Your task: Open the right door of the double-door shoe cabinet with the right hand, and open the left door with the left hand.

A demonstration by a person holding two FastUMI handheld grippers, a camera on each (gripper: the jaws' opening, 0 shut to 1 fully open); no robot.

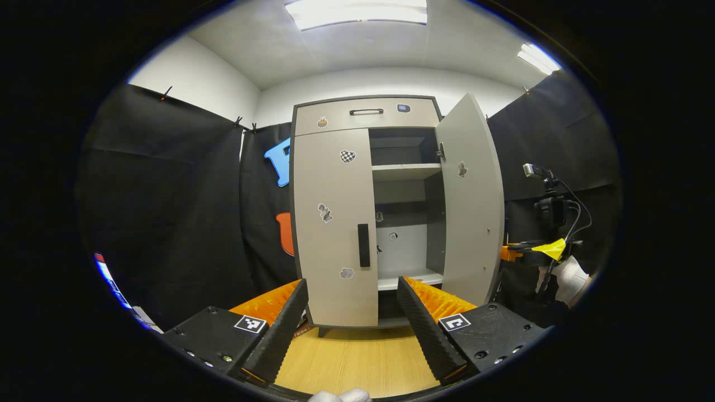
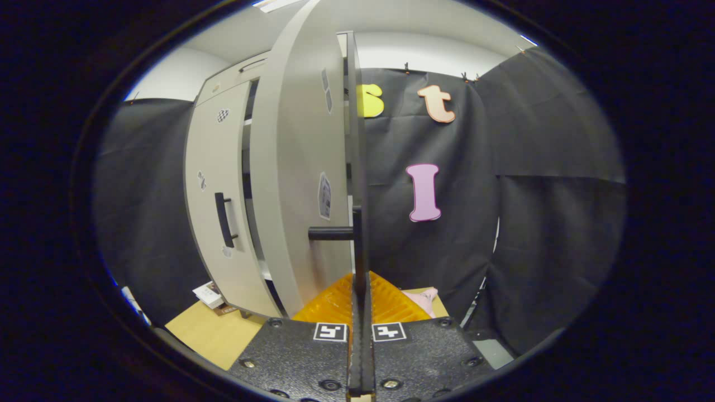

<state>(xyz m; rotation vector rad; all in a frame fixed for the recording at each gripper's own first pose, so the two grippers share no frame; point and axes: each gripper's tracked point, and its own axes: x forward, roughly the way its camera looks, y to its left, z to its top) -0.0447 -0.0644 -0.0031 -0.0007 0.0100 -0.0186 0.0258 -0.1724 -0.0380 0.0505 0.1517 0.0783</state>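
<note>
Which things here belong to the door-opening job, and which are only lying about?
Belong to the job:
- right door, already swung open
- left door, still closed, and its handle
- left gripper, jaws apart
- right gripper, jaws closed on the right door's handle

Only lying about:
- top drawer
- camera on a stand
- booklet on the floor

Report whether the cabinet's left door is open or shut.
Shut. The left door lies flush under the drawer, its handle untouched, while the right door stands swung out.
</note>
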